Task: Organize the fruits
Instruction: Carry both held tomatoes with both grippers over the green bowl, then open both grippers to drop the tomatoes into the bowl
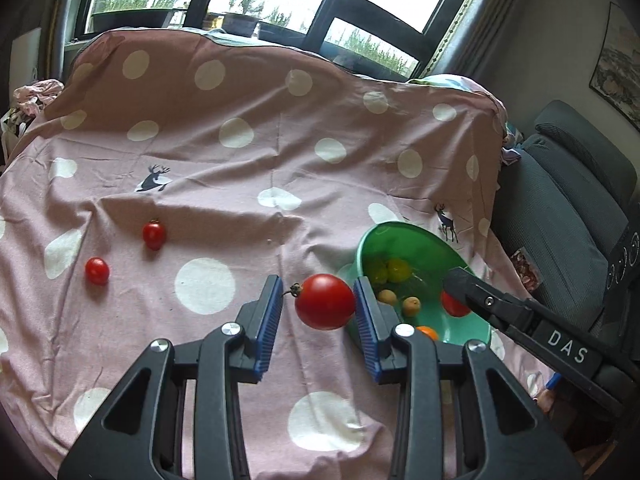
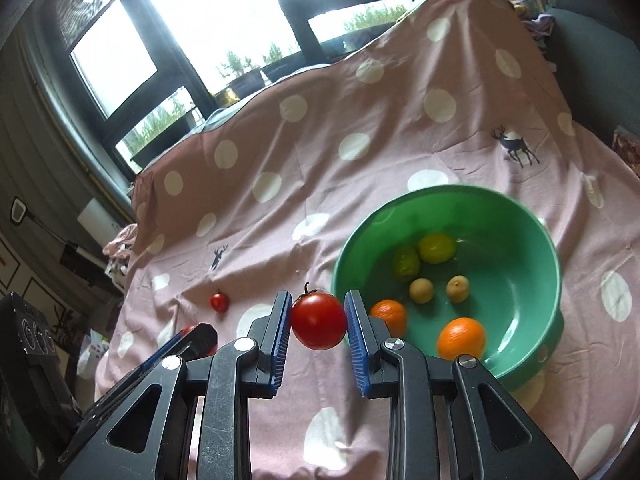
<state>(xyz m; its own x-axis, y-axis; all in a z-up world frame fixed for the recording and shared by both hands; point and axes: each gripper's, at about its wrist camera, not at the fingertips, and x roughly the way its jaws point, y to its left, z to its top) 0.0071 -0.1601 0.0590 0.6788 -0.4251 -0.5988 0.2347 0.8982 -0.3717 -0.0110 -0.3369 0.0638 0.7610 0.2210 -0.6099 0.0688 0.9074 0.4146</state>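
My left gripper (image 1: 318, 306) has a red tomato (image 1: 325, 301) between its blue pads, touching the right pad with a gap at the left, above the cloth beside the green bowl (image 1: 404, 236). My right gripper (image 2: 318, 320) is shut on another red tomato (image 2: 319, 321), next to the green bowl's rim (image 2: 440, 194). The bowl holds two oranges (image 2: 461, 338), two yellow-green fruits (image 2: 436, 247) and two small tan fruits (image 2: 421, 290). Two small tomatoes (image 1: 154, 235) (image 1: 97, 270) lie on the cloth at the left. The right gripper's finger (image 1: 480, 296) reaches over the bowl in the left wrist view.
A pink polka-dot cloth (image 1: 248, 168) covers the surface, rising to a hump at the back. A grey armchair (image 1: 568, 216) stands at the right. Windows are behind. A dark speaker (image 2: 28, 344) stands at the left in the right wrist view.
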